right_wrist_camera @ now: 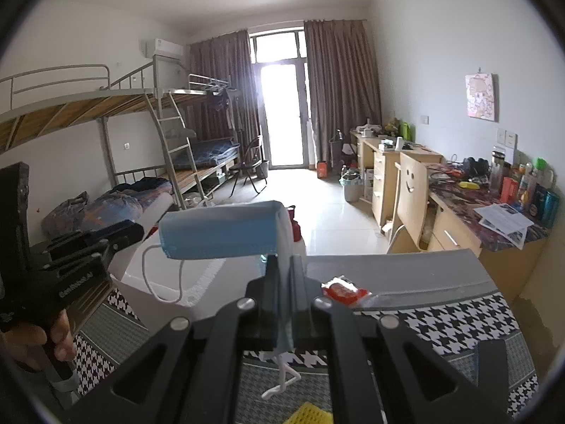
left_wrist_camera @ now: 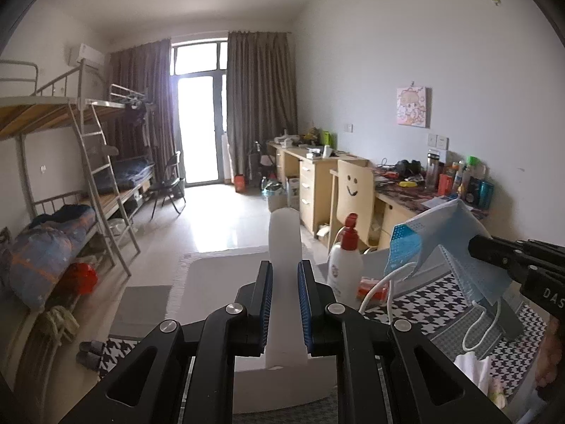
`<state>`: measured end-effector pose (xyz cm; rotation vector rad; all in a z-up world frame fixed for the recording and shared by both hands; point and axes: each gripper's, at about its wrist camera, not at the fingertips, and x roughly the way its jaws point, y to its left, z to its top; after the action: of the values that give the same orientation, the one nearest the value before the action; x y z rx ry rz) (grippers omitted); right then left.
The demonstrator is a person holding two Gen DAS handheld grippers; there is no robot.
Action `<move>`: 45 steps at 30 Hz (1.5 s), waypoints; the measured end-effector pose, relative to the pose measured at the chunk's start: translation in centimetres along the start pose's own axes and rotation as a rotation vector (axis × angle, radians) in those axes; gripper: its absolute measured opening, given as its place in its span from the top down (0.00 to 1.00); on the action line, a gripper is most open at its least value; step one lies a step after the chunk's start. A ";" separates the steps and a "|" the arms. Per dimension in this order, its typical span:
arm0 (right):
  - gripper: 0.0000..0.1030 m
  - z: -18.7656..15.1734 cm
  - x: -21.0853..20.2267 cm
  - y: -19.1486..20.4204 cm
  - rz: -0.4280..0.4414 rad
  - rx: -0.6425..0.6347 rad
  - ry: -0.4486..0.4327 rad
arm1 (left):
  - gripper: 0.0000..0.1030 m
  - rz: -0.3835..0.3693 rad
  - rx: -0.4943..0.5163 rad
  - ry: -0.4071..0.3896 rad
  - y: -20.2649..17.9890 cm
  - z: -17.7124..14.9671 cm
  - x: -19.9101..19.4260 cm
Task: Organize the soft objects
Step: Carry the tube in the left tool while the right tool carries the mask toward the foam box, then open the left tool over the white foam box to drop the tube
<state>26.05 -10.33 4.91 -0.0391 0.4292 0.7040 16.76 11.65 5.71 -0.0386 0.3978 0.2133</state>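
Two hand-held grippers, each angled slightly downward over a surface covered with a black-and-white houndstooth cloth [right_wrist_camera: 459, 321]. The left gripper [left_wrist_camera: 285, 304] has its blue-padded jaws clamped on a white, translucent, flat-sided plastic piece [left_wrist_camera: 284, 243], which passes between the pads and rises beyond their tips. In the right wrist view this gripper [right_wrist_camera: 132, 231] enters from the left edge, with part of the person's hand [right_wrist_camera: 60, 332] visible on its grip. The right gripper [right_wrist_camera: 282, 296] has its jaws pressed together on one end of a pleated blue disposable face mask [right_wrist_camera: 219, 233]; the mask stands above the jaws and extends sideways toward the left gripper, held clear of the surface, its white ear loops [right_wrist_camera: 155, 282] dangling. In the left wrist view the right gripper [left_wrist_camera: 475, 245] enters from the right edge, the mask [left_wrist_camera: 438, 243] hanging at its tip. A white bottle with a red cap [left_wrist_camera: 344, 265] and a red-and-white packet [right_wrist_camera: 344, 289] rest on the surface.
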 end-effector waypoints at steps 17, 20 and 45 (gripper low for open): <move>0.93 1.2 2.2 1.8 0.034 -0.023 0.033 | 0.85 0.046 -0.050 0.094 3.0 -0.1 3.8; 0.93 1.4 2.6 1.8 0.034 -0.022 0.042 | 0.85 0.037 -0.060 0.122 3.5 -0.4 4.6; 0.93 2.3 4.7 3.0 0.026 -0.030 0.068 | 0.15 0.142 -0.114 0.098 7.1 -0.6 3.5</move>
<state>28.24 -4.73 5.50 -0.0862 0.4851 0.7364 18.17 19.25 3.78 -0.1335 0.4863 0.3747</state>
